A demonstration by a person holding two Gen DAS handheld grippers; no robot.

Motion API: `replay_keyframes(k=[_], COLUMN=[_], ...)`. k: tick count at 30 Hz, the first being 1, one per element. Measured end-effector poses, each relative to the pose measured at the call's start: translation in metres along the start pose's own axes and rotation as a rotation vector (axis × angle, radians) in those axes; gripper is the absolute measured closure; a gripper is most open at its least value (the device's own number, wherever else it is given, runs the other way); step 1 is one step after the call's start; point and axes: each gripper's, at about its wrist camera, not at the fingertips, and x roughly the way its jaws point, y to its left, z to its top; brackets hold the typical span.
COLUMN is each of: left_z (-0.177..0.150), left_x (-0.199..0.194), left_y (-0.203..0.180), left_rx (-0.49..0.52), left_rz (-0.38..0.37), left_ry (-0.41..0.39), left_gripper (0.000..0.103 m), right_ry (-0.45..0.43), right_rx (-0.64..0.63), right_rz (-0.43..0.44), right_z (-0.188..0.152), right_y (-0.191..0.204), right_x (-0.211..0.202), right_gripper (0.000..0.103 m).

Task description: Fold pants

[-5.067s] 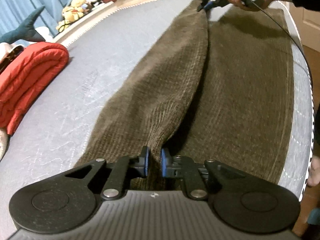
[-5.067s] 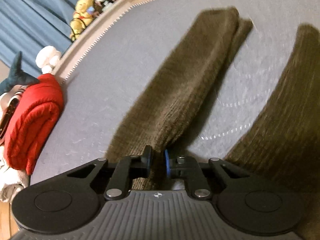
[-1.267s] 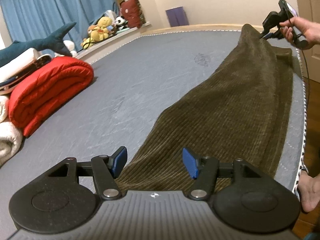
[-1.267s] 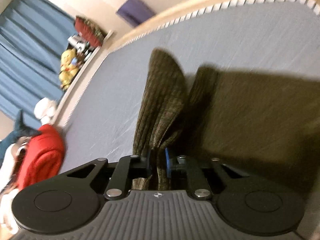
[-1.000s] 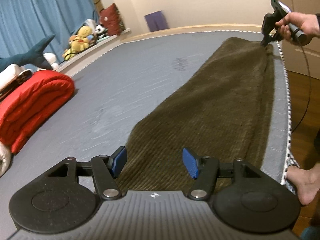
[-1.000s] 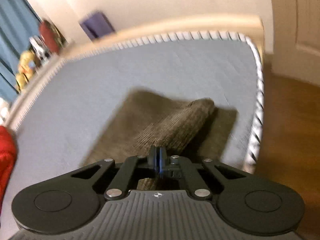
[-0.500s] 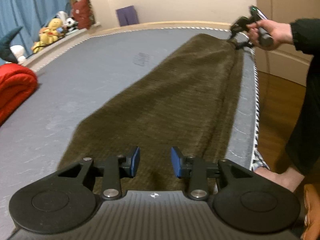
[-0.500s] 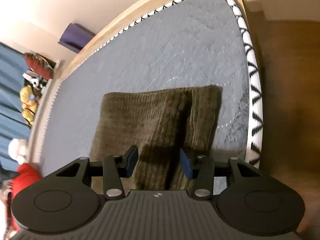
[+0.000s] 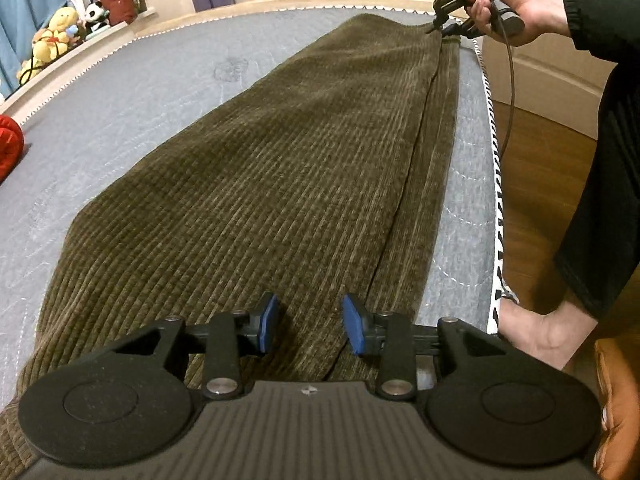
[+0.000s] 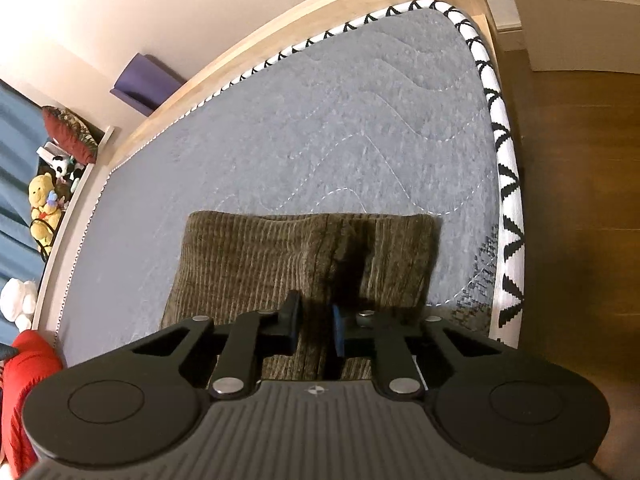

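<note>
Brown corduroy pants (image 9: 288,152) lie folded lengthwise, one leg on the other, along the right side of a grey mattress (image 9: 132,92). My left gripper (image 9: 308,326) is open just above the near end of the pants, holding nothing. My right gripper (image 10: 314,326) hovers over the far end of the pants (image 10: 280,256), its jaws narrowly apart with fabric under the gap; it also shows in the left wrist view (image 9: 448,26) in the person's hand at the far corner.
The mattress edge with black-and-white trim (image 9: 494,184) runs close on the right, with wood floor (image 9: 536,168) and the person's bare foot (image 9: 536,332) beyond. A red folded blanket (image 10: 24,384) and stuffed toys (image 9: 52,44) lie at the left.
Both grippers carried one leg over onto the other and let go. My left gripper opened, then narrowed. My right gripper opened half a second ago and its jaws now stand closer together.
</note>
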Motion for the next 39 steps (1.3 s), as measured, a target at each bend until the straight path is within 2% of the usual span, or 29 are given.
replay_keyframes(k=[1, 3, 4, 7, 8, 9, 11, 19, 20, 21, 24, 29, 32, 34, 36, 39], left_z=[0.0, 0.001, 0.001, 0.001, 0.0, 0.0, -0.003, -0.003, -0.004, -0.003, 0.0, 0.009, 0.015, 0.012, 0.008, 0.0], left_x=[-0.001, -0.003, -0.003, -0.005, -0.005, -0.004, -0.002, -0.002, -0.002, -0.001, -0.001, -0.019, -0.047, -0.059, -0.054, -0.027], left_y=[0.0, 0.0, -0.003, -0.009, -0.009, -0.008, -0.01, -0.012, -0.011, -0.011, -0.01, -0.003, 0.006, 0.01, 0.004, -0.016], left_rx=[0.004, 0.006, 0.014, 0.043, 0.037, 0.032, 0.052, 0.083, 0.086, 0.087, 0.088, 0.088, 0.056, 0.035, 0.048, 0.117], left_rz=[-0.01, -0.045, -0.049, -0.045, -0.05, -0.046, -0.008, -0.009, -0.007, -0.004, 0.003, 0.001, -0.047, -0.108, -0.145, -0.149], left_ry=[0.001, 0.007, 0.009, 0.003, -0.001, -0.001, 0.0, -0.004, -0.003, 0.0, 0.01, -0.022, -0.088, -0.102, -0.072, 0.04], left_gripper=[0.069, 0.092, 0.095, 0.095, 0.088, 0.072, 0.063, 0.064, 0.065, 0.074, 0.093, 0.097, 0.097, 0.097, 0.097, 0.095], right_ry=[-0.001, -0.01, -0.018, -0.037, -0.043, -0.045, -0.042, -0.023, -0.022, -0.022, -0.024, -0.051, -0.062, -0.087, -0.113, -0.081], right_rx=[-0.006, -0.028, -0.041, -0.071, -0.081, -0.086, -0.084, -0.047, -0.046, -0.045, -0.047, -0.055, -0.047, -0.047, -0.06, -0.091], right_rz=[0.002, 0.009, 0.016, 0.043, 0.049, 0.048, 0.036, 0.018, 0.018, 0.019, 0.025, 0.075, 0.118, 0.121, 0.066, -0.102], right_z=[0.001, -0.001, 0.0, 0.0, 0.0, -0.001, -0.002, -0.001, -0.002, -0.002, 0.0, 0.005, 0.011, 0.014, 0.015, 0.011], right_y=[0.001, 0.003, 0.005, 0.012, 0.014, 0.015, 0.014, 0.006, 0.006, 0.006, 0.008, 0.015, 0.017, 0.017, 0.014, 0.001], right_x=[-0.001, -0.006, -0.008, -0.016, -0.018, -0.018, -0.018, -0.015, -0.015, -0.015, -0.017, -0.031, -0.045, -0.06, -0.071, -0.06], right_gripper=[0.089, 0.091, 0.091, 0.092, 0.092, 0.092, 0.092, 0.092, 0.092, 0.092, 0.092, 0.093, 0.093, 0.094, 0.094, 0.095])
